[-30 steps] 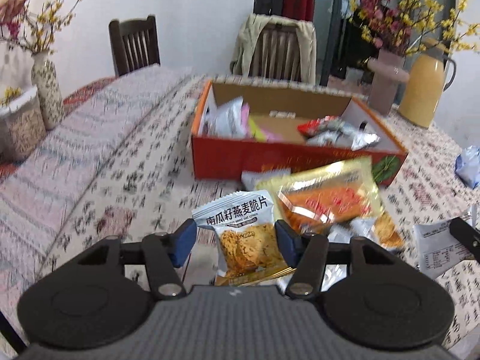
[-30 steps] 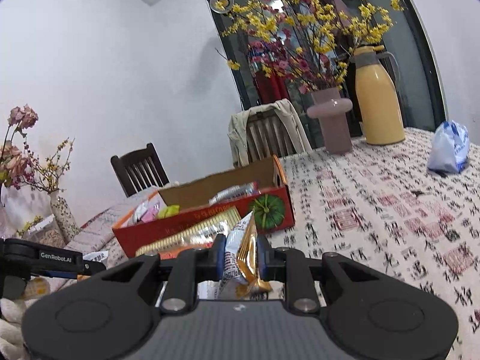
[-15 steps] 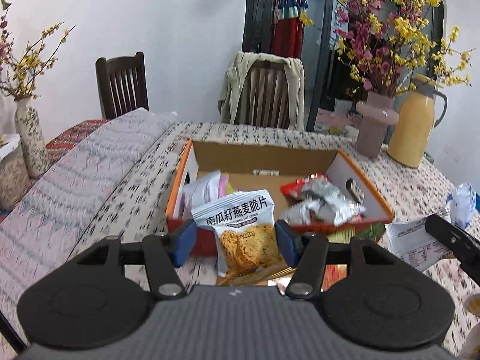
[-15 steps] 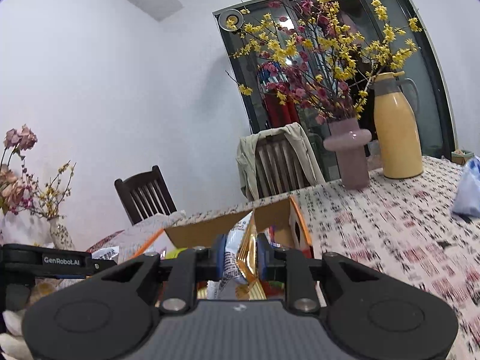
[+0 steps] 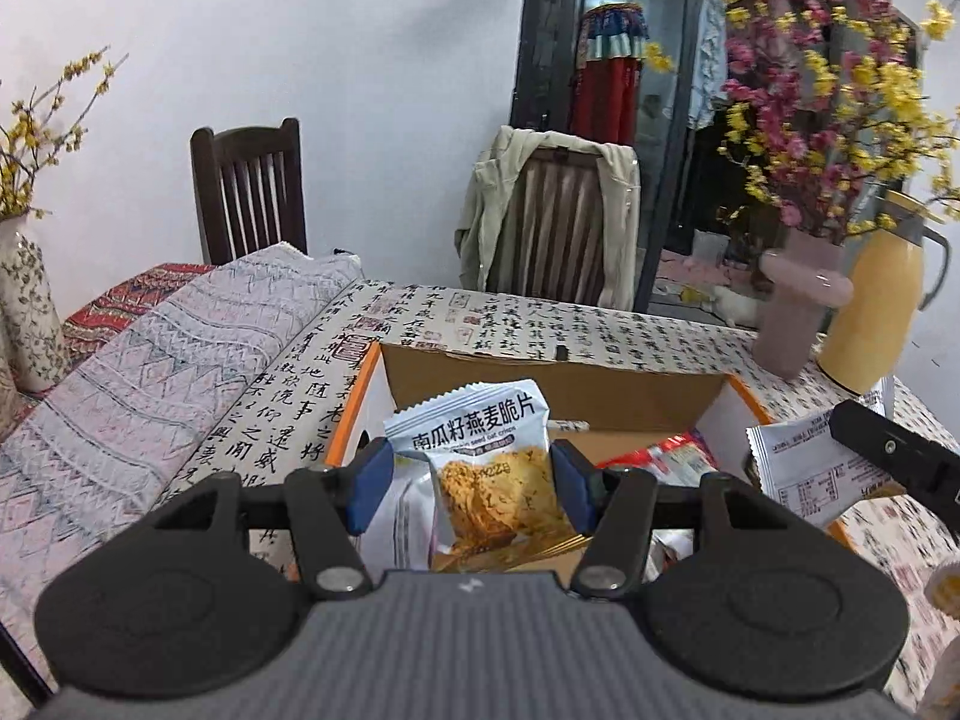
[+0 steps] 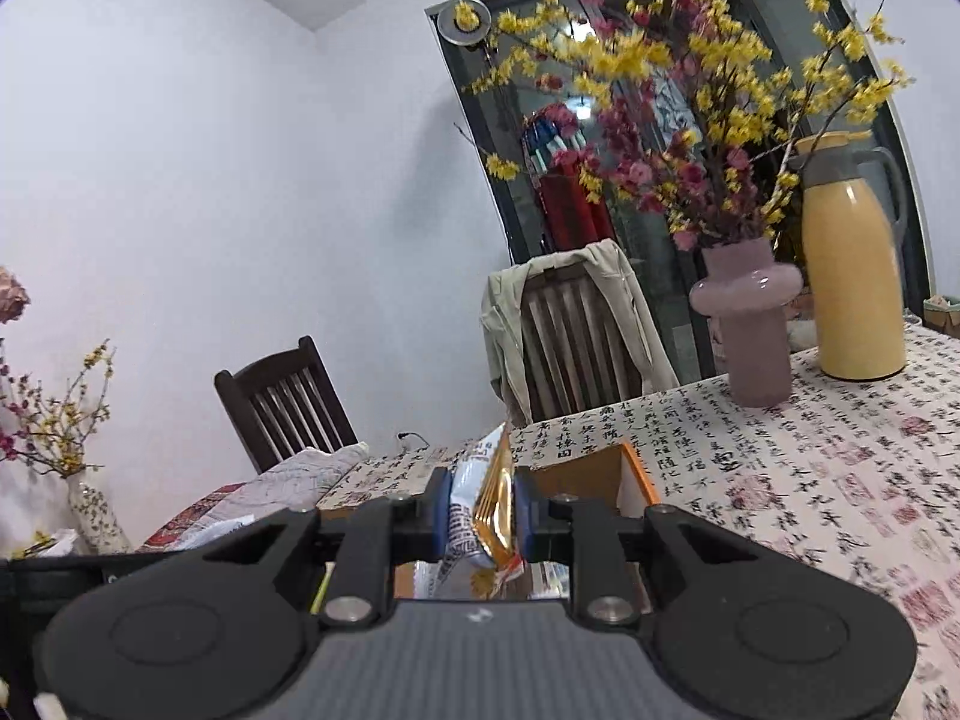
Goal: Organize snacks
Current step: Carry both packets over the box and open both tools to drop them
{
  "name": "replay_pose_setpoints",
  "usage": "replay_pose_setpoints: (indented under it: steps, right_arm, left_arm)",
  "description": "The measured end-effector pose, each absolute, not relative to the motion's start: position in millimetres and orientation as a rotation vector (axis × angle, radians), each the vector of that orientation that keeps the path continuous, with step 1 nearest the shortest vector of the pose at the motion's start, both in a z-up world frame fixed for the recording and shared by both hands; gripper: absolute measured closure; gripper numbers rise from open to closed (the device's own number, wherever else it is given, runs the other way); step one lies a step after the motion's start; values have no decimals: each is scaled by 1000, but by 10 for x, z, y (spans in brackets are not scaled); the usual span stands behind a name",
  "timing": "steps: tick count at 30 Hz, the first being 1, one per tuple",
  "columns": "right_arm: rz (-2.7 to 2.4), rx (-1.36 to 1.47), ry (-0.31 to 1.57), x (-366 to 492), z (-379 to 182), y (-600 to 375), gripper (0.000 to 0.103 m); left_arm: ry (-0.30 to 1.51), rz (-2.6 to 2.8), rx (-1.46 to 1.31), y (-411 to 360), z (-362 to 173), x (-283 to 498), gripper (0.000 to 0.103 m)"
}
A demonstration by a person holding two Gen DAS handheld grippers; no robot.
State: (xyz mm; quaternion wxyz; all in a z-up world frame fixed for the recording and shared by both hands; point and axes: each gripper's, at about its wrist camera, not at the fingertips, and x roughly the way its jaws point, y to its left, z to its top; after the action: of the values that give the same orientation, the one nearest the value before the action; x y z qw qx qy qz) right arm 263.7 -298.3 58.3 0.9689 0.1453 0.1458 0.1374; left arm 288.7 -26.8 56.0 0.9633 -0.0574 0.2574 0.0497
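Note:
My left gripper [image 5: 474,480] is shut on a white and orange oat-crisp packet [image 5: 492,468], which stands upright between the blue pads, above the near left part of the orange cardboard box [image 5: 558,384]. Several snack packets lie inside the box, among them a red one [image 5: 666,456]. At the right edge of the left wrist view the right gripper's finger [image 5: 888,456] holds a white packet [image 5: 792,468] over the box's right end. In the right wrist view my right gripper [image 6: 483,516] is shut on that packet [image 6: 486,504], seen edge-on, with the box's corner [image 6: 624,480] just beyond.
A pink vase of flowers [image 5: 798,312] and a yellow jug [image 5: 870,312] stand on the table behind the box to the right. A folded patterned blanket [image 5: 150,372] lies to the left, with a speckled vase [image 5: 24,312]. Two chairs [image 5: 252,192] stand at the far edge.
Both grippers have carried their packets forward and slightly up, from in front of the box to over it. The loose snacks on the table have dropped out of view.

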Motion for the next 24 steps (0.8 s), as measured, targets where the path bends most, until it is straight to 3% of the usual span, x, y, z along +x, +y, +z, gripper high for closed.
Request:
replay_pose_setpoints:
  steps: [10,14,16,18,20,24]
  right_arm:
    - [282,321,358,3011,227,-2906,83]
    - [273,311,380,2987,178,-2894,79]
    - [261,305,373,2940,186,-2890,65]
    - [234,304,360,2891,192,-2903,20]
    - [203,301,345,2858,203,-2916,0]
    - [183,296,347,2842,211,-2929,0]
  left_arm:
    - [520,113,-148,-121,237,3136,44]
    - [498,102,-157,-132,239,3069,36]
    - [472,106,-161,-126,255,3026,14]
    - [439,121,-166,-115,278,2976,0]
    - [411,137,-183,-91,297,2931,0]
    - [408,155,-204,-43,313,2922,0]
